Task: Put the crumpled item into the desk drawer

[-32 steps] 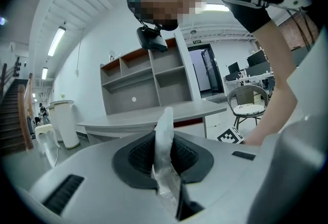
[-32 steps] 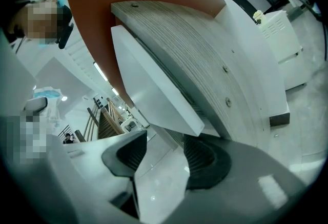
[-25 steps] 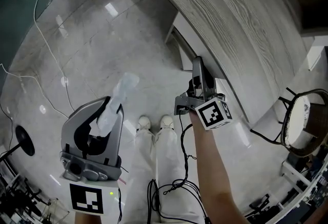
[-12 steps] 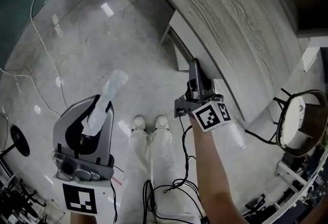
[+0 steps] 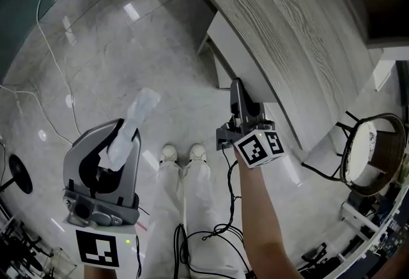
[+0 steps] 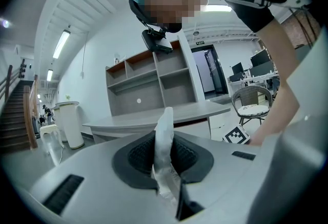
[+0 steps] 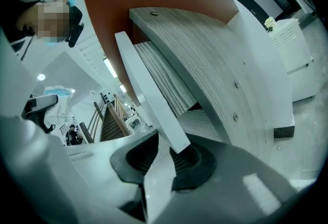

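Note:
The crumpled white item [image 5: 142,105] sticks up from my left gripper [image 5: 124,137], which is shut on it low at the left, over the floor. In the left gripper view the crumpled item [image 6: 165,130] stands pinched between the dark pads of the left gripper [image 6: 165,154]. My right gripper [image 5: 236,87] reaches the white drawer front [image 5: 230,48] under the curved wood-grain desk top [image 5: 287,22]. Its jaws are closing, with the drawer front's edge [image 7: 148,89] between the pads of the right gripper [image 7: 161,159]. The drawer stands partly pulled out.
A round wicker chair [image 5: 367,153] stands at the right. A white cable [image 5: 54,60] runs across the glossy floor at the left, near a black round base [image 5: 13,172]. The person's white shoes [image 5: 182,155] are below the drawer. A shelf unit [image 6: 154,84] stands behind the desk.
The drawer front has slid out from under the desk top. The right gripper has moved back with it. The left gripper with the crumpled item has shifted a little left.

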`<move>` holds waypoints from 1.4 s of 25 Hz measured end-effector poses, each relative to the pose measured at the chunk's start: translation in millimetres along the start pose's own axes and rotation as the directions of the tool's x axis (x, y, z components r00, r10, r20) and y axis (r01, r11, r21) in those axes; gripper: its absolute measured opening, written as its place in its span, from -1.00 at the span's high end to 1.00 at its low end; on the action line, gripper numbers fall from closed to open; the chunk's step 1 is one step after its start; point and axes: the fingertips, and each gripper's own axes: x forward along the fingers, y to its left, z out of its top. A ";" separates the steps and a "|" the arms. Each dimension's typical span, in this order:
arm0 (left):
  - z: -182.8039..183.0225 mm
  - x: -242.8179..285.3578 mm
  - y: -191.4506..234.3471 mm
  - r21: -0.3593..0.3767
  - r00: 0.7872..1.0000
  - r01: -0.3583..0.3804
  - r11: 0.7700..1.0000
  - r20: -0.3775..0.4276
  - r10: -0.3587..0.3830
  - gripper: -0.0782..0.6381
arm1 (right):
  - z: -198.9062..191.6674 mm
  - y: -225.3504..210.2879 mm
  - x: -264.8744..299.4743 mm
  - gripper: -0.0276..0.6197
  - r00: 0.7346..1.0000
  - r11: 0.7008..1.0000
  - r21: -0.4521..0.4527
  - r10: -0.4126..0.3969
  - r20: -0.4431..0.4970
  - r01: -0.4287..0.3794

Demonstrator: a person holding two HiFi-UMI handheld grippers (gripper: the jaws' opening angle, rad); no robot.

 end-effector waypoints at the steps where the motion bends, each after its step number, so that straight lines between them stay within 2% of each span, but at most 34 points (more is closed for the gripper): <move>1: 0.2 0.0 -0.2 0.000 1.000 -0.001 1.000 0.001 0.001 0.64 | -1.9 1.6 -1.4 0.68 1.000 1.000 -0.011 0.007 -0.010 -0.007; 9: 3.9 -0.8 -1.3 0.002 1.000 -0.004 1.000 0.009 0.004 0.64 | -34.8 31.8 -14.3 0.73 0.985 0.986 -0.133 0.084 -0.154 -0.105; 14: 2.9 -1.6 -3.0 0.003 1.000 -0.005 1.000 0.006 0.005 0.64 | -39.7 32.4 -16.8 0.73 0.980 0.981 -0.155 0.083 -0.181 -0.112; 26: 0.0 -9.8 -1.0 0.021 1.000 -0.011 1.000 0.002 0.011 0.64 | -53.8 24.1 -20.5 0.66 0.976 0.975 -0.222 -0.029 -0.215 -0.020; 29: 1.9 -11.8 -1.4 0.017 1.000 -0.013 1.000 0.001 0.013 0.64 | -55.8 20.2 -22.0 0.76 0.968 0.962 -0.273 -0.065 -0.243 -0.004; 35: 13.6 -14.5 -2.3 0.031 1.000 -0.008 1.000 0.019 0.007 0.64 | -57.1 11.3 -44.3 0.78 0.955 0.956 -0.288 -0.131 -0.265 0.051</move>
